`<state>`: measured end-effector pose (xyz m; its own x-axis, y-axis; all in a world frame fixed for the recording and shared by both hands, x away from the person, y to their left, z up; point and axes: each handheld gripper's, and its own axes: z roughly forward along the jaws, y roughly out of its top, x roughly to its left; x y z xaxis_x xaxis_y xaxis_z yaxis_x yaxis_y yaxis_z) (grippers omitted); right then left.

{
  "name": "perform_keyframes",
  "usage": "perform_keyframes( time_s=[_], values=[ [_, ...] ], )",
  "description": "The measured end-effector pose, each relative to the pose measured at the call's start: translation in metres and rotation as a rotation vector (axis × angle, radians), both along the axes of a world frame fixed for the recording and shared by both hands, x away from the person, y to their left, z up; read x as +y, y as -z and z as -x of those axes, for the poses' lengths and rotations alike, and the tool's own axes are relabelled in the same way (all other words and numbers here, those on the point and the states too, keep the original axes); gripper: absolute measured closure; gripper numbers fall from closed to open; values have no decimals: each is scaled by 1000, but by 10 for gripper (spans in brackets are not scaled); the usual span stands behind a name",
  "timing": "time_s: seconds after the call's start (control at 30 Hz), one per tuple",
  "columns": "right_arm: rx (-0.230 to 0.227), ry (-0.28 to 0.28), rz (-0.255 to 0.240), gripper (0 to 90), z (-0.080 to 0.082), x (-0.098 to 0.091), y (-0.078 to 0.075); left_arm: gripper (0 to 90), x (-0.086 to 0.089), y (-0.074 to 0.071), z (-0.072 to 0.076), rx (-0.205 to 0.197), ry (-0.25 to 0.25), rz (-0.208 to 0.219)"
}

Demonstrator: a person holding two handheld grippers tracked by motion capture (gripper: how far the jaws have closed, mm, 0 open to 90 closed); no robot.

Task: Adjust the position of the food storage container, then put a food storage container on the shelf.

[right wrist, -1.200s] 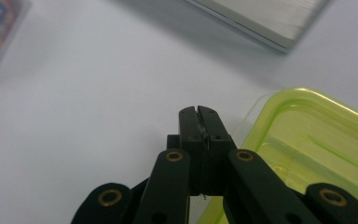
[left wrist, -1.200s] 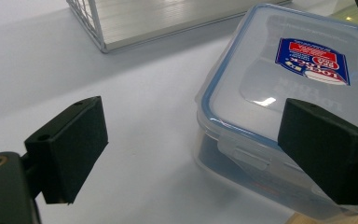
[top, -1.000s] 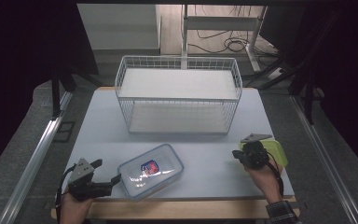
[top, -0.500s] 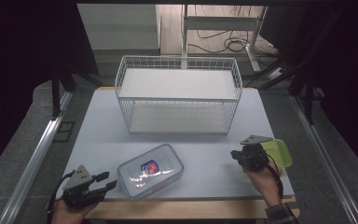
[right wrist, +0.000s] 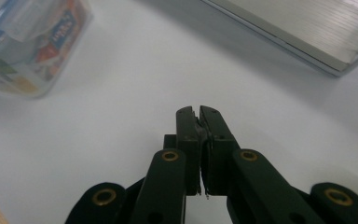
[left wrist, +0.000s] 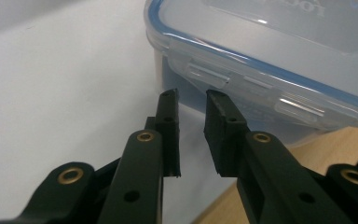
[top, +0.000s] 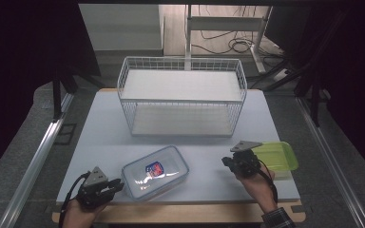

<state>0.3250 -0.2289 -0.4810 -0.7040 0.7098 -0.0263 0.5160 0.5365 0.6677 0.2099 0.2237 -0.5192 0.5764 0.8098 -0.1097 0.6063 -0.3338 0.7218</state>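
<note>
A clear food container [top: 156, 172] with a blue-sealed lid and a red label lies at the table's front, left of centre. My left gripper [top: 116, 184] sits at its left corner near the table edge. In the left gripper view the jaws [left wrist: 191, 98] have just been closing; they stand nearly together with nothing between them, tips just short of the container's lid clasp [left wrist: 270, 51]. My right gripper [top: 225, 161] is shut and empty, right of the container, pointing left. Its pads meet over bare table [right wrist: 196, 112], with the container [right wrist: 28, 42] at far left.
A white wire basket [top: 183, 95] with two shelves stands at the table's back centre; its lower shelf edge [right wrist: 307, 32] crosses the right gripper view. A green translucent lid or tray [top: 278, 156] lies behind the right hand, near the table's right edge.
The left gripper's jaws went from wide open to nearly together beside the container. The right gripper shifted left, uncovering more of the green piece.
</note>
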Motion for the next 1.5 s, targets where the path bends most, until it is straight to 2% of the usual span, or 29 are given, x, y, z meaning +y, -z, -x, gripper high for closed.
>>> perform_keyframes(
  time_s=[0.1,0.33,0.37,0.4,0.53,0.8,1.0,1.17,1.27,1.33,1.4,1.43,1.47,1.5],
  values=[
    [4,-5,-4,865,0,2,1,763,-3,0,-6,4,1,6],
    [32,-30,-35,865,3,11,3,769,-21,-1,-34,2,1,11],
    [32,-30,-35,865,3,11,3,770,-21,-1,-34,2,1,11],
    [36,-43,-31,865,5,14,5,771,-26,-1,-42,-1,6,7],
    [42,-57,-24,865,8,19,6,772,-37,-2,-57,-1,17,2],
    [47,-56,-25,860,8,16,8,772,-60,-3,-86,-9,51,-16],
    [59,-51,-28,859,8,13,9,773,-71,-3,-100,-17,65,-20],
    [57,-50,-13,850,7,13,10,766,-76,-3,-106,-22,81,-23],
    [32,-31,1,800,8,9,6,706,-69,-5,-105,-25,68,-14],
    [23,-23,3,774,7,7,5,626,-66,-6,-104,-32,62,-15],
    [-5,6,3,657,6,2,2,504,-57,-9,-103,-38,38,13],
    [-5,6,3,657,6,2,2,455,-57,-9,-103,-38,38,13],
    [-18,25,-11,561,5,-2,0,407,-52,-10,-102,-35,21,20],
    [-21,28,-14,525,4,-3,-1,355,-51,-10,-101,-31,16,21]
  ],
)
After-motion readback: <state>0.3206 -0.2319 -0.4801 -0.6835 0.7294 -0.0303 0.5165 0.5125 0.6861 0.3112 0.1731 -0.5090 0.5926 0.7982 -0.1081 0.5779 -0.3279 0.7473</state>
